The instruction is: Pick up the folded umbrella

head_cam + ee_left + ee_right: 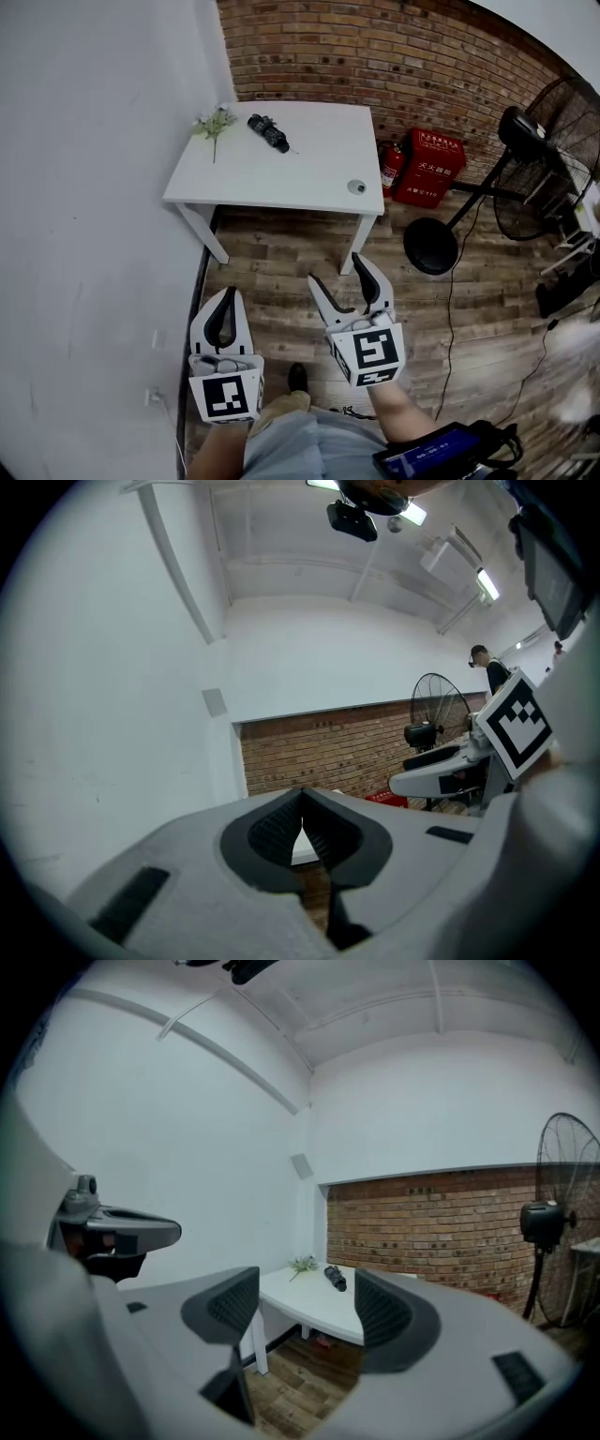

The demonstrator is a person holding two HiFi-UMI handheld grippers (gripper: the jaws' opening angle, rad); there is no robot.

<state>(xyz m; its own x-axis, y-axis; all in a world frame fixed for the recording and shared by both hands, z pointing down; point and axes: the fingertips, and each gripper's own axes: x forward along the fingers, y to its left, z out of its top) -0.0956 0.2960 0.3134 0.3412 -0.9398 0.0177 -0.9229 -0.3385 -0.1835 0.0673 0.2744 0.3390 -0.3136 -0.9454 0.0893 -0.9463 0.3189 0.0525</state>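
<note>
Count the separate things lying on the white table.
3: a green sprig at the far left corner, the folded umbrella just right of it, and a small round object at the near right corner. None looks hidden.

table [314, 164]: white, smooth, matt
umbrella [268, 132]: blk cloth
floor [281, 267]: wood planks
wall [375, 56]: rough red brick
</note>
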